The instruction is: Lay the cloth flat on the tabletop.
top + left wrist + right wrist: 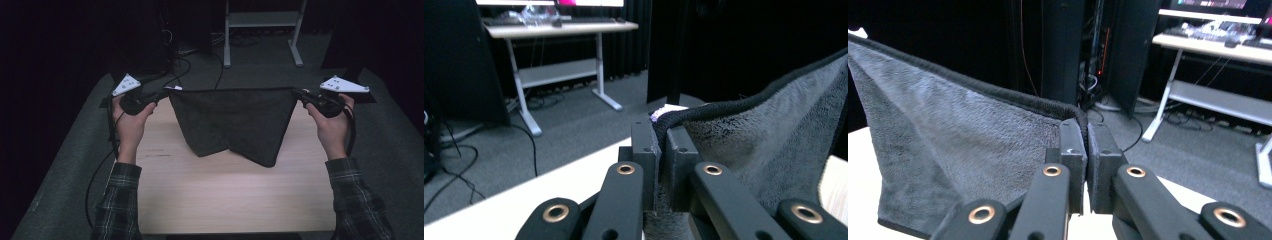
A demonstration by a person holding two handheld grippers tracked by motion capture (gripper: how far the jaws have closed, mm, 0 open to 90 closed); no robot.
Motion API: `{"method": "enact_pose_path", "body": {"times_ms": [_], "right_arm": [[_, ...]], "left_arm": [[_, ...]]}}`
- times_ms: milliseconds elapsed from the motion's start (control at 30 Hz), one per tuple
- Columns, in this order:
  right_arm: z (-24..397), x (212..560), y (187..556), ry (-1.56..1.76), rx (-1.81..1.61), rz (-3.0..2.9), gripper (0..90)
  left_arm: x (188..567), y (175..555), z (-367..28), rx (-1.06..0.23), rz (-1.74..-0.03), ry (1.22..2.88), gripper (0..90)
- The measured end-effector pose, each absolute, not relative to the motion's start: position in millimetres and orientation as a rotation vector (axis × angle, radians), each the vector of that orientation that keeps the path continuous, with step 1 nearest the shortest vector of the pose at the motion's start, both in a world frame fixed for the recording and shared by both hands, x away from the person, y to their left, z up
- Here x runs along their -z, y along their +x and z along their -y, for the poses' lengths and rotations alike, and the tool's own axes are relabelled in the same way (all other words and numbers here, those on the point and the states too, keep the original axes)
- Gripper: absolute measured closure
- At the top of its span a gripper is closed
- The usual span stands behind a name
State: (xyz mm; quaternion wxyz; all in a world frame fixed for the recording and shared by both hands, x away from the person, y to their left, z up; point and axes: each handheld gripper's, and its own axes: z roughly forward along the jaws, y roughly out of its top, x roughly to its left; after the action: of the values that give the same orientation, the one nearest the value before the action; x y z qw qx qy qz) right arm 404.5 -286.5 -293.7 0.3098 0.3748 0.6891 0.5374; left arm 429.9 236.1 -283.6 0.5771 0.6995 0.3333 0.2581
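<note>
A dark grey towel [231, 120] hangs stretched in the air between my two grippers, its top edge taut and its lower corners drooping onto the light wooden table [235, 200]. My left gripper [162, 94] is shut on the towel's upper left corner, where a small white tag sticks out. My right gripper [298, 93] is shut on the upper right corner. In the left gripper view the towel [769, 135] runs off to the right from the closed jaws of my left gripper [663, 131]. In the right gripper view the towel [953, 145] spreads to the left from my right gripper [1085, 129].
Grey carpet surrounds the table. A white-legged desk [262, 30] stands beyond the far edge, with cables [175, 50] on the floor to its left. Black curtains close off the sides. Bare tabletop lies in front of the towel.
</note>
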Motion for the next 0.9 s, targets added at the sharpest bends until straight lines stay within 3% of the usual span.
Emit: {"method": "enact_pose_path", "body": {"times_ms": [367, 700, 900], "right_arm": [[288.0, 263.4, 388.7, 0.927, -1.459, -1.756, 86.4], [286.0, 259.3, 427.3, 1.001, -1.441, -1.743, 86.4], [284.7, 247.5, 425.5, 0.970, -1.464, -1.715, 86.4]], "left_arm": [[255.1, 415.8, -236.5, -0.649, -0.727, 1.606, 85.5], [251.4, 445.9, -229.9, -0.661, -0.772, 1.605, 85.6], [249.1, 445.2, -228.2, -0.667, -0.754, 1.605, 85.5]]}}
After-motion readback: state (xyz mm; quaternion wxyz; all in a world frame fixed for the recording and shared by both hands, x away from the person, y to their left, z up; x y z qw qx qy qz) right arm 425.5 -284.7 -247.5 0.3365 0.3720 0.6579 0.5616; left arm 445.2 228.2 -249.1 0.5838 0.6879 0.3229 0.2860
